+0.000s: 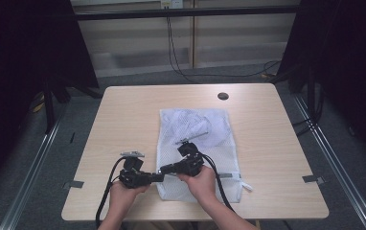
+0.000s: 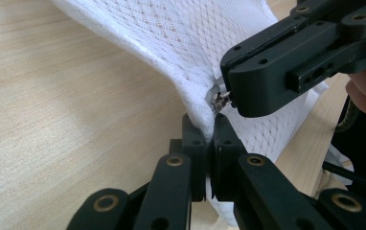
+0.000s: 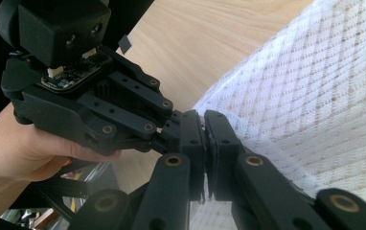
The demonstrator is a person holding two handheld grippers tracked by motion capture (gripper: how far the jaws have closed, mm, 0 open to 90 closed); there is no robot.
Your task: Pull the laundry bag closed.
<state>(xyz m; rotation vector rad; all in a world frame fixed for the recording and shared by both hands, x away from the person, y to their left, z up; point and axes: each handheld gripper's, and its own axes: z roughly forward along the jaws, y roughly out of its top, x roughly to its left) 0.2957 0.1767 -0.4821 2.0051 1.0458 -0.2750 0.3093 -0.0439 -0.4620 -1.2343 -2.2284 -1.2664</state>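
Your left claw is clamped on the edge of the white mesh laundry bag lying mid-table; your right claw pinches its zipper pull. Tug sideways too hard and the tiny pull may slip out, or the mesh could tear.

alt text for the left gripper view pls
The left claw is shut on the edge of a white mesh laundry bag lifted off a light wooden table. Just above it, the right claw pinches the bag's small metal zipper pull.
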